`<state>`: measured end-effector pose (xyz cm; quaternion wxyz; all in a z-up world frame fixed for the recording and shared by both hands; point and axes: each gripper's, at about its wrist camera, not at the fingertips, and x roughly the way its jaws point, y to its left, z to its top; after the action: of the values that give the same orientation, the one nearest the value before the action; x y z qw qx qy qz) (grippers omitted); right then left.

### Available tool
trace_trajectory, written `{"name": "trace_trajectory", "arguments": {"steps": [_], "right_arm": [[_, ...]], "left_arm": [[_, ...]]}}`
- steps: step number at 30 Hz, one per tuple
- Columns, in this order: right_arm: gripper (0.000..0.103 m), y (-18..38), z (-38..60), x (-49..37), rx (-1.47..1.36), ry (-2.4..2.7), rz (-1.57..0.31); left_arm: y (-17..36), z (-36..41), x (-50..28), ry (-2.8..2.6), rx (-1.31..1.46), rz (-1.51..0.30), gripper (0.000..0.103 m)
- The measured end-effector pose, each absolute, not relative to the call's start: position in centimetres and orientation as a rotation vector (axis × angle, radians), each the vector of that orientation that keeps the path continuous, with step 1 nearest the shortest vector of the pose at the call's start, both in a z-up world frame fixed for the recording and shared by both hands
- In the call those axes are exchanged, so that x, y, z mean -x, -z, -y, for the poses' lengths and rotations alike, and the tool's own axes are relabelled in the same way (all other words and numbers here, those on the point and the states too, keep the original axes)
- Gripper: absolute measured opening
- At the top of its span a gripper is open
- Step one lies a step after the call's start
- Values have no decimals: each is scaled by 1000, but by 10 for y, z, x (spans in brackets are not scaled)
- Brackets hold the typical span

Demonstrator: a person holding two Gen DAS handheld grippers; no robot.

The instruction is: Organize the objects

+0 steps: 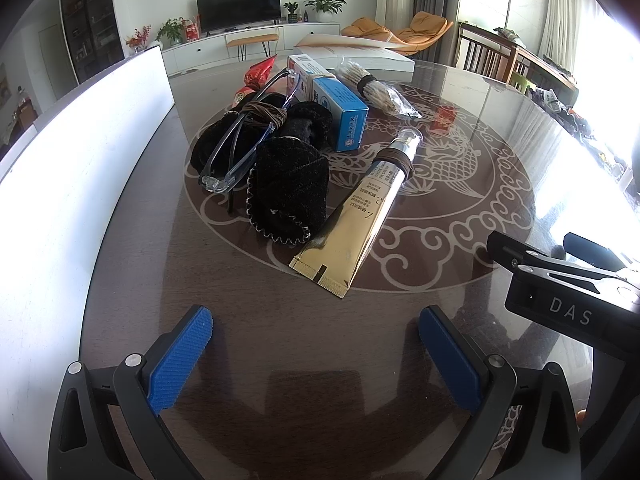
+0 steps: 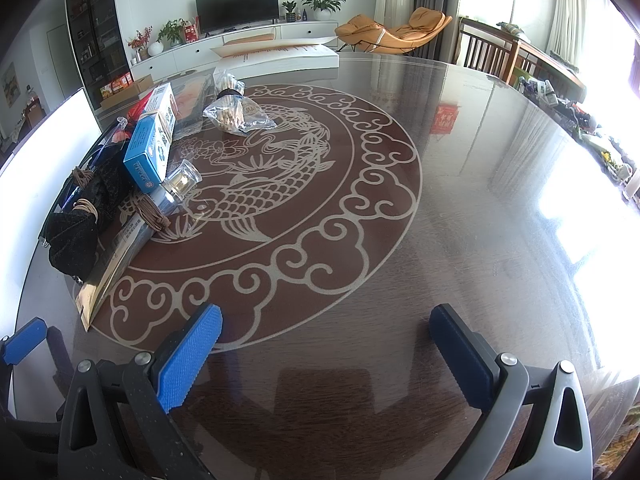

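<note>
Here we find both grippers, left gripper (image 1: 316,356) and right gripper (image 2: 326,356), fingers wide and empty; the gold tube (image 1: 354,224), mid-worktop (image 1: 440,200), is light, soft, likely slippery; we would grasp its banded neck.

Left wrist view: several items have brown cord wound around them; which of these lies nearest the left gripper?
The gold tube, its flat crimped end pointing toward the left gripper. The corded glasses and stick bundle lie farther back.

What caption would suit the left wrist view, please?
Open left gripper faces a gold tube, black pouch, glasses and blue box.
</note>
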<state>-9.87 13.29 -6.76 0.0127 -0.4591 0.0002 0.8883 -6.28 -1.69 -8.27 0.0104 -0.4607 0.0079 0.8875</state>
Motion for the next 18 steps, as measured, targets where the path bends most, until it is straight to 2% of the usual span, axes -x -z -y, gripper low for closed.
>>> {"name": "trace_trajectory", "arguments": {"steps": [14,18], "right_arm": [[103,68,-133,99,1431,-2770,-2],[103,68,-136,88,1447,-2804,28]], "left_arm": [[82,17,61,-2750,1437,-28,103],[61,33,67,-2789,1376,7,103]]}}
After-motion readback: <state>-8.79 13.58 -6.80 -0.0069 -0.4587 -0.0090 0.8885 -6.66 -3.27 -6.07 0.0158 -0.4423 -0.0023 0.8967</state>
